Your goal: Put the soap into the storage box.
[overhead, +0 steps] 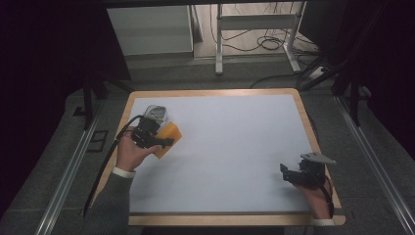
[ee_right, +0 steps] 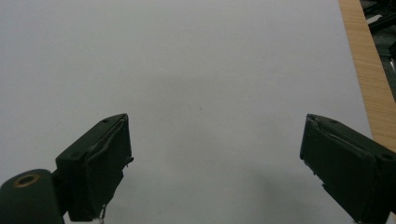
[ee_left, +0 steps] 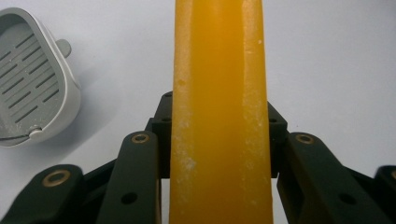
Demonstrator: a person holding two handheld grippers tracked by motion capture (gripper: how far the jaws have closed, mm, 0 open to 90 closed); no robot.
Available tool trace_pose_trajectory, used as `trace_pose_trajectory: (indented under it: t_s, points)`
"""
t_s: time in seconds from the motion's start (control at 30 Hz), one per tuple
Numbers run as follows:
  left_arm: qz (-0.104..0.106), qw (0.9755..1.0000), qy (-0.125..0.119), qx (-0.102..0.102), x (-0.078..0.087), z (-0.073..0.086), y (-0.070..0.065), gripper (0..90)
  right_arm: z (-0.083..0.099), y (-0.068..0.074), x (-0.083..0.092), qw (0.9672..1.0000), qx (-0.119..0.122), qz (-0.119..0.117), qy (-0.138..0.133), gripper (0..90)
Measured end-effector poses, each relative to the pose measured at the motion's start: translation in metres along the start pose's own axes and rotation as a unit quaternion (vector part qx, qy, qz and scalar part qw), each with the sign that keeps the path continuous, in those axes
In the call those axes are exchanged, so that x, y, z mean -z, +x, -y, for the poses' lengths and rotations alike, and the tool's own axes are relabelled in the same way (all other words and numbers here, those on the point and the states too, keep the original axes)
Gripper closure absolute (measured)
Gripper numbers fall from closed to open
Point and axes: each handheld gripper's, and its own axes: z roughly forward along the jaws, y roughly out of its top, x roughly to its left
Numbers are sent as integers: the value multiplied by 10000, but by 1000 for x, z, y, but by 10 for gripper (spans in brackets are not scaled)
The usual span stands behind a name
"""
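An orange soap bar stands on edge between the jaws of my left gripper, which is shut on it at the table's left side. Just beyond it, at the far left, lies a grey slotted soap dish, apart from the bar. Near the front right corner my right gripper rests low over the white surface, open, with nothing between its pads.
The white tabletop has a wooden rim. Beyond the far edge stand a white cabinet and a metal frame with cables. Metal rails run along both sides on the floor.
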Motion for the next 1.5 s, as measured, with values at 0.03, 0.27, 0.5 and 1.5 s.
trace_pose_trajectory:
  t_s: [0.03, 0.27, 0.5, 1.5]
  points:
    - [0, 10000, 0, 0, 0, 0, 0, 608, 0, 0, 0, 10000, 0, 0, 0, 90]
    - [-48, 9999, 19, 91, -1, -5, 11, 609, 0, -1, 1, 10000, -22, 26, -18, 90]
    - [-74, 9999, 29, 142, -2, -7, 18, 608, 0, -1, 1, 10000, -6, 15, -8, 90]
    - [-281, 9990, -37, 356, -2, -17, 42, 608, 1, -1, 0, 10000, -4, 60, -2, 90]
